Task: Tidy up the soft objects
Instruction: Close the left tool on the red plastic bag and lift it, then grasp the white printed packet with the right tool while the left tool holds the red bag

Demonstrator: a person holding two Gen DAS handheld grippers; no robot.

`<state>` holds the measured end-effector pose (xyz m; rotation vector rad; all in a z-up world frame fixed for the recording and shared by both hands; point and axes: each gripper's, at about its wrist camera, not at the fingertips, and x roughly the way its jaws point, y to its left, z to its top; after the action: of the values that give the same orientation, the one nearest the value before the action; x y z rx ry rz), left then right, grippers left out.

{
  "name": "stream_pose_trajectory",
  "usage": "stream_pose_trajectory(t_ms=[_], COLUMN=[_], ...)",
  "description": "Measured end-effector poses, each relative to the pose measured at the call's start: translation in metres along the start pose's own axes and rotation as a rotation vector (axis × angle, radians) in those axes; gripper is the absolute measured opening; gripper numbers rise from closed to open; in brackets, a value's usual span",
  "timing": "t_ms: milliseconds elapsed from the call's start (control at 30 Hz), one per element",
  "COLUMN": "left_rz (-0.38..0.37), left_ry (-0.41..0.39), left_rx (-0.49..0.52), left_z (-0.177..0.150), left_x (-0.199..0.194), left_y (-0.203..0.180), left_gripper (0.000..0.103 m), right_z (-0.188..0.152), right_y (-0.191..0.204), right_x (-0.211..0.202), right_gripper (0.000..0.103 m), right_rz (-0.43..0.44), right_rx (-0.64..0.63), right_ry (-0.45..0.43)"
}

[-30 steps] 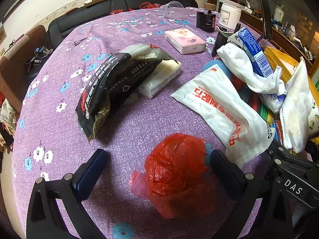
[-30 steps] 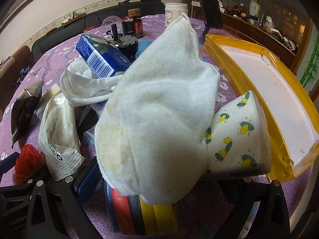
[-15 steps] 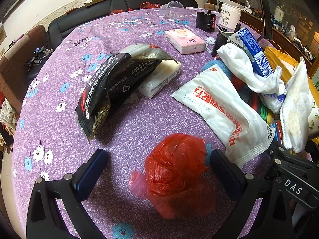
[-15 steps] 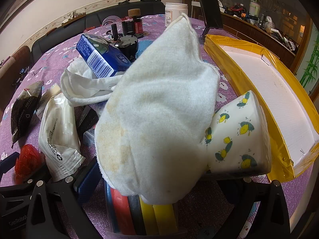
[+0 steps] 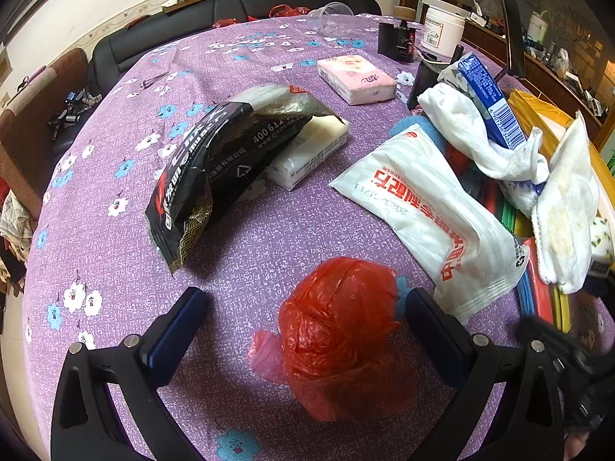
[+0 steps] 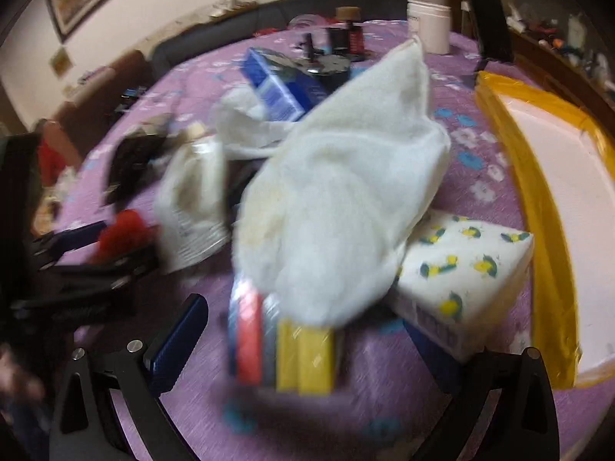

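A crumpled red plastic bag lies on the purple cloth between the fingers of my left gripper, which stands open and apart from it on both sides. Beyond it lie a white packet with red lettering and a black packet. The right wrist view is blurred. My right gripper is open, a short way back from a white towel. The towel is draped over a lemon-print tissue pack and a stack of coloured strips. The towel also shows at the left view's right edge.
A yellow-rimmed tray runs along the right. A blue box rests on a white cloth. A pink tissue pack, a white tissue pack, a white tub and dark gadgets sit farther back. A person's hand shows at the left.
My right gripper has pulled back and up from the towel pile, and its view is now motion-blurred. My left gripper and the red bag have stayed put.
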<state>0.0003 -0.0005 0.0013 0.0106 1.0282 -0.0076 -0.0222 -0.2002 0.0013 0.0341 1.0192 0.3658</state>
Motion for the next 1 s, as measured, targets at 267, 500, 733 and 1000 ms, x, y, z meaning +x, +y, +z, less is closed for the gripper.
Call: stream_pose_trajectory(t_ms=[267,500,733,1000], left_rz=[-0.049,-0.016,-0.068,-0.124], left_ry=[0.006,0.009,-0.039,-0.093], left_rx=[0.035,0.032,-0.008,-0.075], left_z=[-0.013,-0.014,-0.012,-0.013], left_x=[-0.021,-0.02,-0.024,-0.027], left_y=[-0.006,-0.006,-0.002,0.015], left_gripper=[0.103,0.072,0.036,0.036], right_z=[-0.021,-0.029,-0.021,0.019], right_y=[0.002,-0.007,0.003,0.045], right_x=[-0.048,-0.073,-0.081,-0.052], right_gripper=[0.102,0.087,0.072,0.061], right_rz=[0.023,0.092,0.162,0.178], right_rx=[-0.12,-0.111,-0.141,-0.205], right_ry=[-0.109,-0.184,-0.189,-0.12])
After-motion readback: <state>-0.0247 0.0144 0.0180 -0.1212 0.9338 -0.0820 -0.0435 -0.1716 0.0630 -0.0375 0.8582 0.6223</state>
